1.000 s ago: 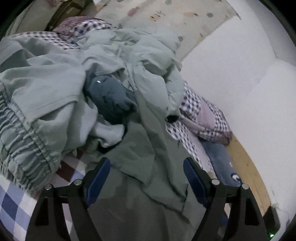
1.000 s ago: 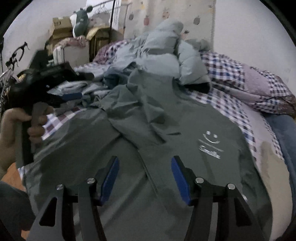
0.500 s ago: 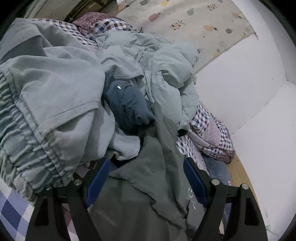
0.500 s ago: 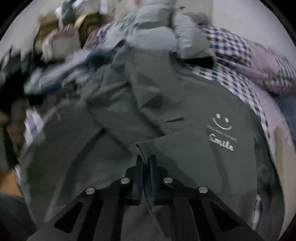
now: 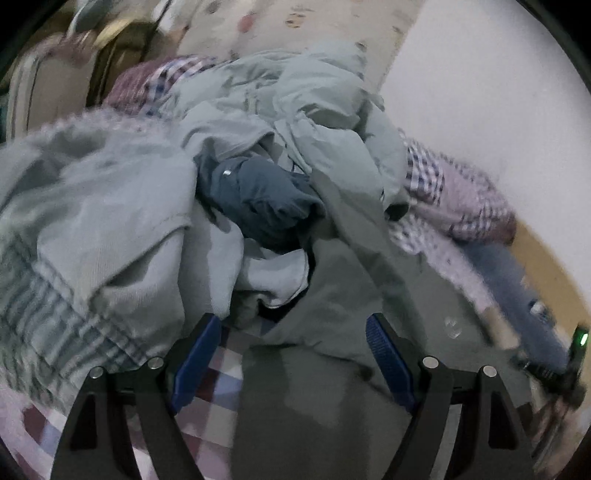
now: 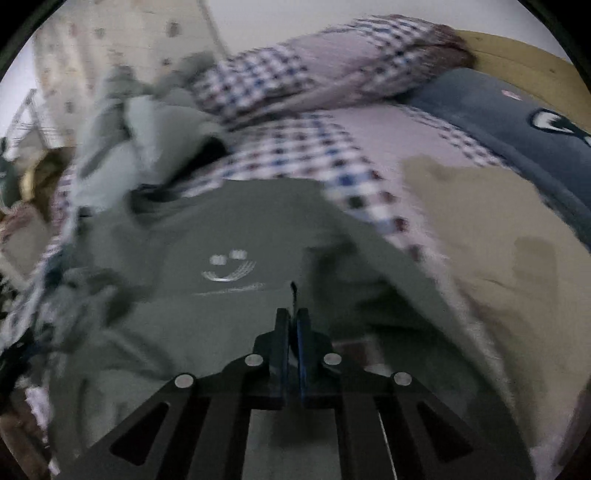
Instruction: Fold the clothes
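Dark grey-green shirt on a checked bed, pinched by the right gripper, with the left gripper spread wide.

The bed's checked sheet (image 6: 325,162) fills the space beneath a plain white wall (image 5: 480,81) and a fruit-patterned hanging (image 5: 295,26); a checked pillow (image 6: 332,70) and a dark blue cushion (image 6: 509,110) lie by the wooden bed edge (image 6: 517,55), and a tan cloth (image 6: 491,236) sits just beside the shirt. The grey-green shirt (image 6: 240,229), printed with a pale smiley face, lies rumpled across the sheet, its far end running up against a heap of pale blue-grey clothes (image 5: 110,206) with a navy garment (image 5: 266,199) bunched among them. The right gripper (image 6: 291,325) has its jaws pressed together on a raised fold of the shirt. The left gripper (image 5: 291,354) hovers with jaws wide apart over the shirt's near edge, holding nothing.
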Demonstrator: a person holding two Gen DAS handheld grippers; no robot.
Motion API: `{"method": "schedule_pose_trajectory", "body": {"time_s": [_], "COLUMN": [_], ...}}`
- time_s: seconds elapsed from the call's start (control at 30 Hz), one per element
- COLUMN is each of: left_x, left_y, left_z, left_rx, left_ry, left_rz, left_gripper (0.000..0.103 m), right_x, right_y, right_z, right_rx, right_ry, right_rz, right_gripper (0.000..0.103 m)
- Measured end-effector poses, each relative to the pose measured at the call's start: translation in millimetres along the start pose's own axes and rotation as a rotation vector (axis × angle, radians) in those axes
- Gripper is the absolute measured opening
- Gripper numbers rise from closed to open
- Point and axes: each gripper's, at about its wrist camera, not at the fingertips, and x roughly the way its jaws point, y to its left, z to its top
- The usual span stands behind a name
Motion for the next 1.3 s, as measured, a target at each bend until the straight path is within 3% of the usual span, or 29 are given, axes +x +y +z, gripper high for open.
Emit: {"method": "schedule_pose_trajectory", "body": {"time_s": [0.13, 0.2, 0.23, 0.3, 0.37, 0.43, 0.5, 0.6, 0.67, 0.77, 0.87, 1.0, 1.17, 1.23, 1.3], "left_x": [2, 1, 0, -3, -5, -5, -3, 2, 5, 11, 20, 30, 28, 31, 34], "left_y": [-11, -11, -10, -8, -6, -6, -9, -19, -30, -48, -56, -58, -62, -63, -65], "left_z": [-6, -8, -9, -10, -9, -9, -10, -15, -21, -32, -38, -38, -34, -35, -37], "left_rx": [0.153, 0.191, 0.206, 0.229, 0.251, 0.287, 0.337, 0.427, 0.509, 0.636, 0.699, 0.716, 0.712, 0.725, 0.742], "left_ry": [-0.001, -0.007, -0.011, -0.024, -0.029, -0.024, -0.016, 0.0, 0.014, 0.015, 0.032, 0.048, 0.014, 0.021, 0.029], "left_rz": [0.062, 0.069, 0.07, 0.054, 0.044, 0.05, 0.072, 0.095, 0.097, 0.129, 0.156, 0.185, 0.181, 0.179, 0.174], "left_gripper": [0.084, 0.084, 0.084, 0.083, 0.08, 0.076, 0.065, 0.05, 0.048, 0.047, 0.047, 0.043, 0.043, 0.039, 0.029], "right_x": [-3, -13, -18, -25, -26, -24, -19, -11, -3, 12, 28, 59, 92, 105, 115], "right_y": [-3, 8, 18, 42, 75, 110, 147, 190, 220, 253, 283, 307, 329, 338, 346], "right_z": [5, 12, 18, 29, 39, 49, 58, 67, 71, 74, 76, 79, 92, 96, 101], "right_rx": [0.022, -0.002, -0.021, -0.065, -0.124, -0.183, -0.242, -0.319, -0.372, -0.46, -0.549, -0.608, -0.609, -0.61, -0.612], "right_ry": [-0.008, -0.044, -0.064, -0.094, -0.095, -0.081, -0.064, -0.039, -0.017, 0.02, 0.064, 0.145, 0.204, 0.232, 0.259], "right_rz": [-0.16, -0.174, -0.156, -0.106, 0.003, 0.123, 0.224, 0.322, 0.369, 0.412, 0.447, 0.461, 0.515, 0.548, 0.577], "right_gripper": [0.006, 0.008, 0.01, 0.025, 0.036, 0.038, 0.039, 0.04, 0.04, 0.04, 0.04, 0.04, 0.041, 0.041, 0.041]}}
